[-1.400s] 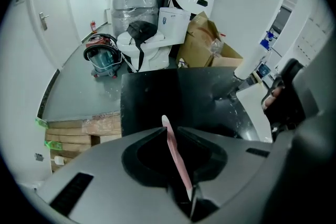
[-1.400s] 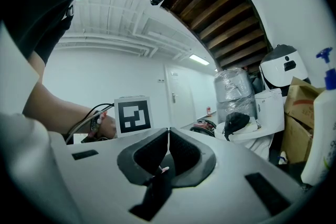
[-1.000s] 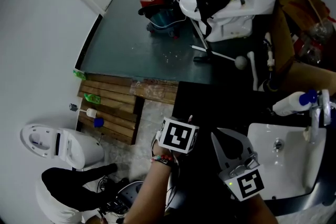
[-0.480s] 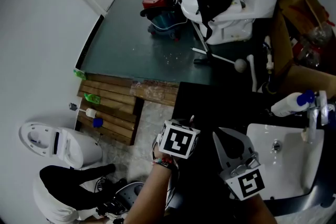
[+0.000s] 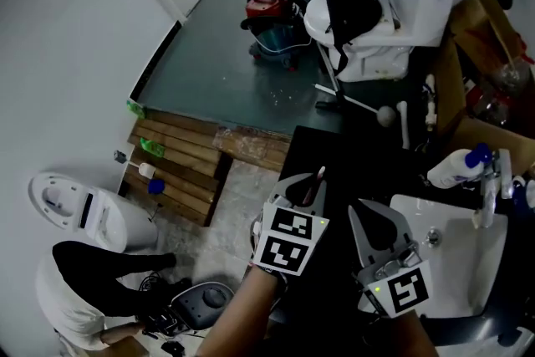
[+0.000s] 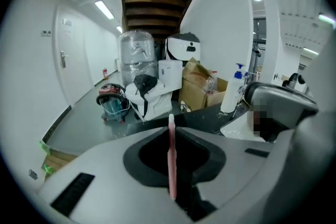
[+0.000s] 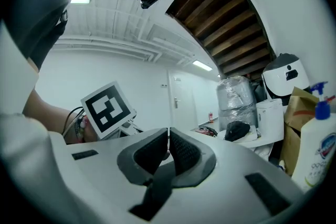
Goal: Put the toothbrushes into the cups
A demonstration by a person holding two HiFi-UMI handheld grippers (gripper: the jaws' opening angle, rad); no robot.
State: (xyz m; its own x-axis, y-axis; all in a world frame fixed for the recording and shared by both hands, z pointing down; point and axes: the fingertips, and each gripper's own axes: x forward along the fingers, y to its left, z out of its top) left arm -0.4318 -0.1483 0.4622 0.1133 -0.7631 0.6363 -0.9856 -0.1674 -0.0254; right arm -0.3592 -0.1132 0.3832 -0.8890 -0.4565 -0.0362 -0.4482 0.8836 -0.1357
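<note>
Left gripper view: a pink toothbrush (image 6: 171,165) stands clamped in the left tongs (image 6: 171,134).
No cup shows, so this looks like the carrying step; next, a cup must be found, perhaps by the sink (image 5: 468,263) at right. The right tongs (image 7: 168,140), together and empty, are held beside the left over the dark tabletop (image 5: 359,167).

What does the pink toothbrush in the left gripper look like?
The toothbrush is a thin pink stick, plastic by its look, with a paler tip. It stands straight between the jaws of the left gripper, which are shut on it, and its end pokes out past them. Only the jaws touch it. Its bristles cannot be made out.
</note>
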